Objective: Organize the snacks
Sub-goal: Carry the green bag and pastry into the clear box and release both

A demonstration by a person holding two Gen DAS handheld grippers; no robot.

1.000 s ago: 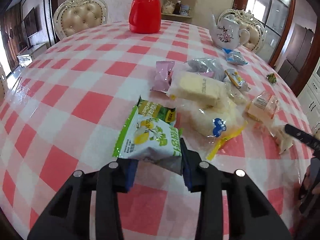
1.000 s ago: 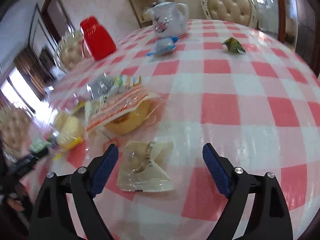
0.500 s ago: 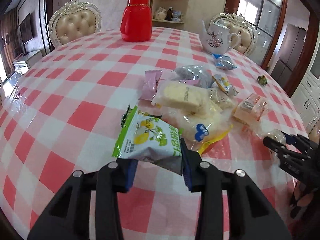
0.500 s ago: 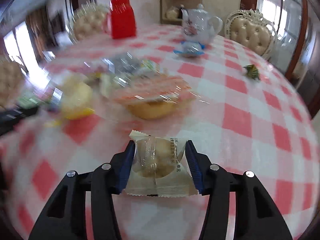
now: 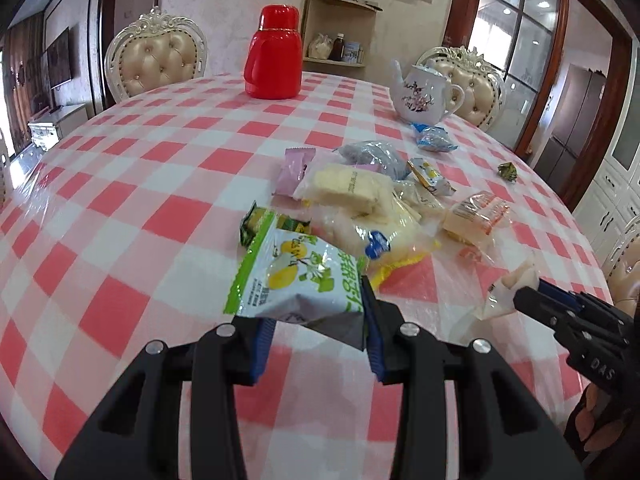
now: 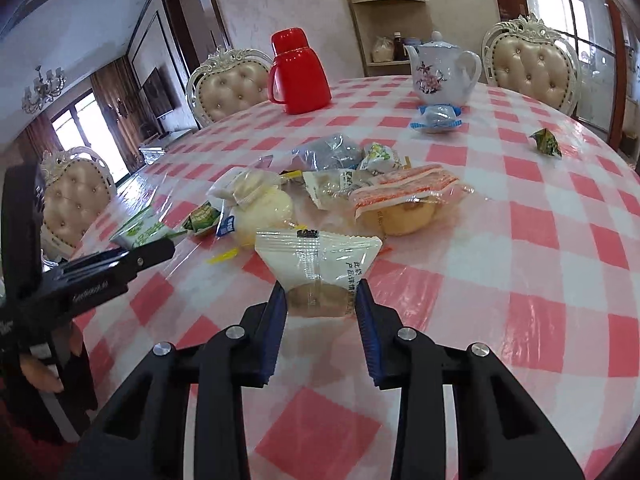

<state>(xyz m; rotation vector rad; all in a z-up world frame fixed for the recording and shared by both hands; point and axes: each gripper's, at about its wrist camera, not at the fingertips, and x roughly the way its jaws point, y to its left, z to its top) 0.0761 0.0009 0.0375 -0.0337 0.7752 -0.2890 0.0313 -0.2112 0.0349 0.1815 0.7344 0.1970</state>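
My left gripper (image 5: 316, 320) is shut on a green and white lemon snack packet (image 5: 296, 276) and holds it above the checked table (image 5: 132, 184). My right gripper (image 6: 320, 308) is shut on a clear and white pastry packet (image 6: 320, 264), lifted off the table. The right gripper also shows in the left wrist view (image 5: 520, 300) at the right edge. A pile of snack packets (image 5: 360, 196) lies in the middle of the table, with an orange-striped bread packet (image 6: 404, 200) at its right side.
A red thermos (image 5: 274, 64) and a white teapot (image 5: 420, 92) stand at the far side. A blue packet (image 5: 434, 142) lies by the teapot and a small green packet (image 5: 507, 171) lies far right. Padded chairs (image 5: 160, 60) ring the table.
My right gripper has closed on the pastry packet and lifted it off the table. My left gripper keeps its hold on the lemon packet and has drawn back a little from the pile.
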